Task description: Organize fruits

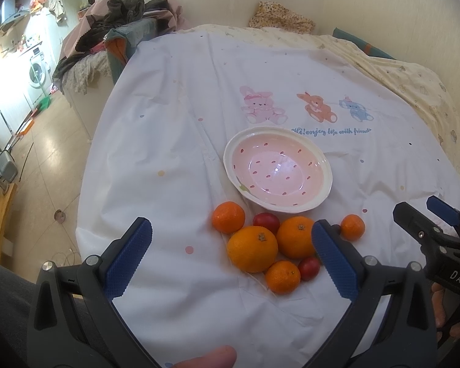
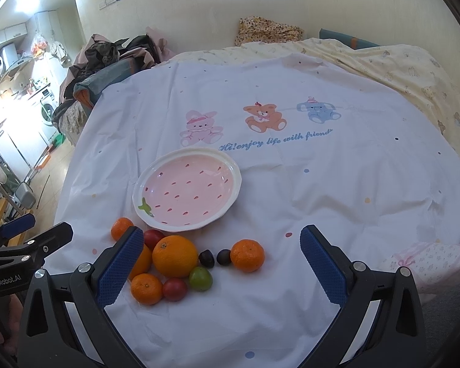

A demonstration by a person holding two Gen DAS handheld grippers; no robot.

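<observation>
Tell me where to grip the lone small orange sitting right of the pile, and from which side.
Grip the lone small orange across its widest middle, from above. It is round and stands apart on the sheet, with two dark fruits near its left, so set the open right hand-held gripper front-to-back.

Cream walls (image 2: 199,6) back a bed under a white cartoon-animal sheet (image 2: 291,159). Left, clothes (image 1: 116,18) pile up; a washing machine (image 1: 38,73) stands on the glossy floor (image 1: 46,159).
</observation>
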